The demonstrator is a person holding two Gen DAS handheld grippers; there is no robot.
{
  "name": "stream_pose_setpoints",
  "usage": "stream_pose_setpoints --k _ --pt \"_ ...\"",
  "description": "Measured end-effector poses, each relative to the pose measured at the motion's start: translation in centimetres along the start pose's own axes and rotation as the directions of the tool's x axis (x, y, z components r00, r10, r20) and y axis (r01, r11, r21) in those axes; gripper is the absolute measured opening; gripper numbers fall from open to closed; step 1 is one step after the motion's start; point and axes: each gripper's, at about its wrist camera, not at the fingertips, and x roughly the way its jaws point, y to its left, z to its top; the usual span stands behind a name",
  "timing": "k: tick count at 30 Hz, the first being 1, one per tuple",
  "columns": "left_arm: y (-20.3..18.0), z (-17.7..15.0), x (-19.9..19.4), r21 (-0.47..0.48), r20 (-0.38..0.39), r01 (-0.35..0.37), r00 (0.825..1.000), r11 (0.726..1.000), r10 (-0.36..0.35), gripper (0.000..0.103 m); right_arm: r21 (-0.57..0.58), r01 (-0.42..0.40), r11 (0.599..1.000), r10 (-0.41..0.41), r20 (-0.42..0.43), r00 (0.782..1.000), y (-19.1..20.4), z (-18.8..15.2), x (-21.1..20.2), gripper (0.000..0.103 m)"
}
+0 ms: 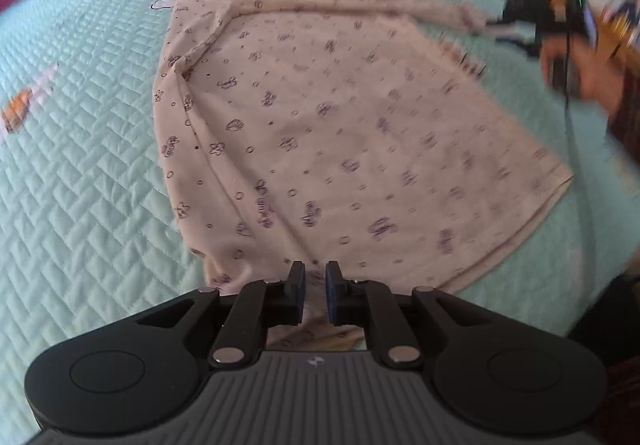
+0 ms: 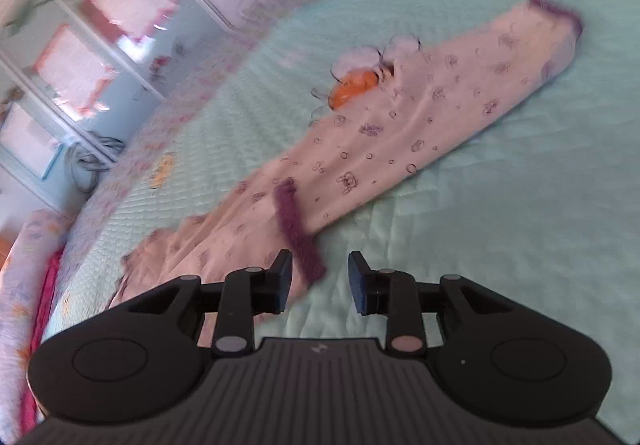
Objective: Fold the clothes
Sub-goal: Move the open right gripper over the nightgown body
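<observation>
A pale pink long-sleeved shirt with small purple printed figures lies spread flat on a mint-green quilted bedspread. One sleeve is folded in along its left side, and the other sleeve reaches out to the far right.

The left gripper hangs over the near hem of the shirt. Its jaws stand narrow, with a small gap, and the cloth shows through this gap; whether the pads pinch the hem cannot be told.

In the right wrist view, the right gripper has its jaws moderately apart with nothing between them. The purple cuff of a sleeve lies just beyond its left finger, on the bedspread.

An orange and white cartoon print on the bedspread is partly covered by the shirt. At the far left stand blurred white shelves with pink boxes. A pink patterned pillow lies at the left edge of the bed.

In the left wrist view, the person's hand with the other tool appears blurred at the far right.
</observation>
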Motion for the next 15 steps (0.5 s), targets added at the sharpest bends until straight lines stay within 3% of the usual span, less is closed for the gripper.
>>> stream_pose_setpoints --k 3,4,5,6,7,8,9,10,12,15 --pt "0.8 -0.4 -2.2 -0.027 0.055 0.031 0.998 0.999 -0.03 0.018 -0.205 -0.08 0.975 0.09 0.04 0.995 3.8 -4.1 -5.2 0.034" --pt "1.0 -0.5 -2.8 -0.031 0.072 0.016 0.997 0.999 -0.014 0.024 -0.243 -0.18 0.953 0.181 -0.018 0.983 5.3 -5.7 -6.5 0.035" --pt "1.4 -0.5 -3.4 -0.041 0.088 -0.003 0.996 0.999 0.006 0.024 -0.25 -0.301 0.92 0.277 -0.126 0.953 6.7 -7.4 -7.0 0.035" --pt "1.8 -0.5 -4.0 -0.058 0.106 -0.018 0.994 0.998 0.024 0.024 -0.21 -0.425 0.88 0.37 -0.257 0.893 8.2 -9.7 -7.1 0.036" --pt "2.1 -0.5 -4.7 -0.074 0.123 -0.032 0.992 0.997 0.041 0.024 -0.154 -0.538 0.829 0.453 -0.379 0.807 9.6 -12.0 -7.2 0.036" --pt "2.5 -0.4 -5.3 -0.088 0.139 -0.049 0.988 0.995 0.061 0.024 -0.09 -0.622 0.778 0.507 -0.494 0.706 11.2 -14.7 -7.1 0.036" --pt "2.7 -0.2 -5.8 -0.099 0.153 -0.07 0.985 0.993 0.085 0.024 -0.056 -0.67 0.741 0.524 -0.577 0.627 12.9 -17.3 -7.3 0.036" --pt "3.0 -0.1 -6.4 -0.109 0.166 -0.091 0.98 0.99 0.108 0.024 -0.041 -0.698 0.714 0.523 -0.633 0.572 14.2 -19.7 -7.6 0.036" --pt "3.4 0.3 -7.4 -0.127 0.189 -0.132 0.97 0.983 0.155 0.024 -0.038 -0.726 0.686 0.49 -0.714 0.501 16.3 -23.8 -7.9 0.036" --pt "3.6 0.7 -8.1 -0.135 0.205 -0.147 0.963 0.98 0.173 0.024 -0.066 -0.691 0.72 0.404 -0.769 0.495 17.6 -27.9 -7.6 0.036"
